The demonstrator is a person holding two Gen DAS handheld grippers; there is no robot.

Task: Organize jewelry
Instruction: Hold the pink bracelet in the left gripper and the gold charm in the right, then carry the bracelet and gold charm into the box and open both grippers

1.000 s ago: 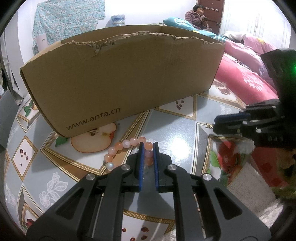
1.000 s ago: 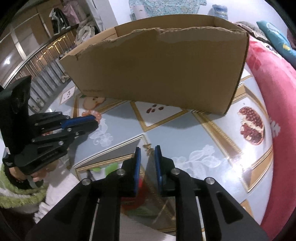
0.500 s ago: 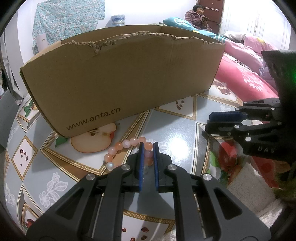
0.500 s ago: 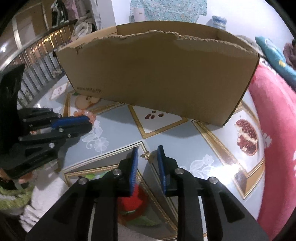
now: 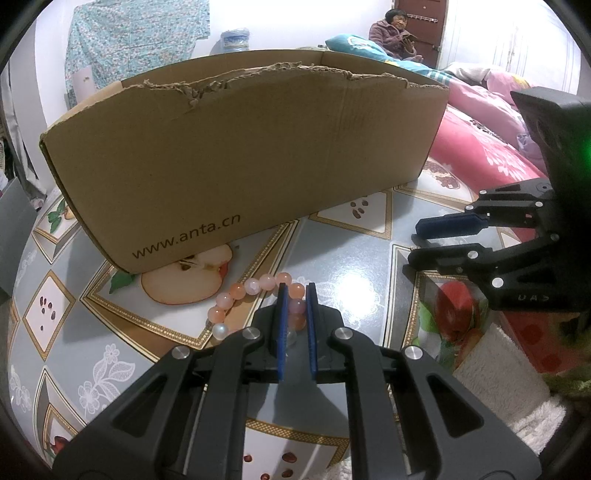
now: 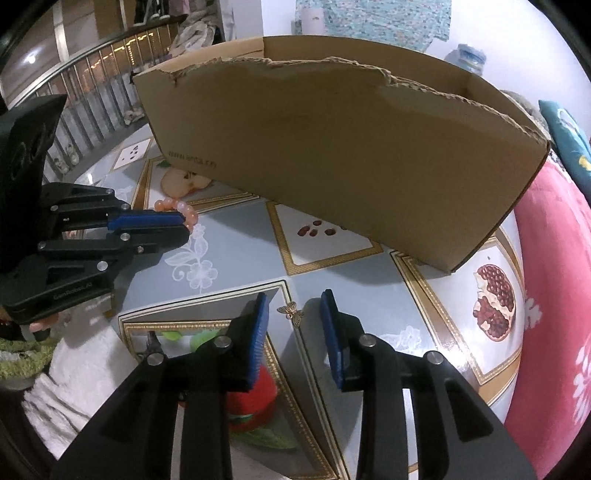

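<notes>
A pink and orange bead bracelet lies on the patterned table in front of the cardboard box. My left gripper is shut on the bracelet's right side; it also shows in the right wrist view, with the bracelet beyond its tips. My right gripper is open, its fingers either side of a small gold butterfly piece on the table. The right gripper shows at the right of the left wrist view.
The open-topped box with a torn front edge stands across the back of the table. A pink and red quilt lies to the right. A person sits far behind. White fleece sleeves are near the table's front.
My right gripper has opened from nearly shut and moved forward over the gold butterfly piece. My left gripper stays shut on the bracelet, hardly moved.
</notes>
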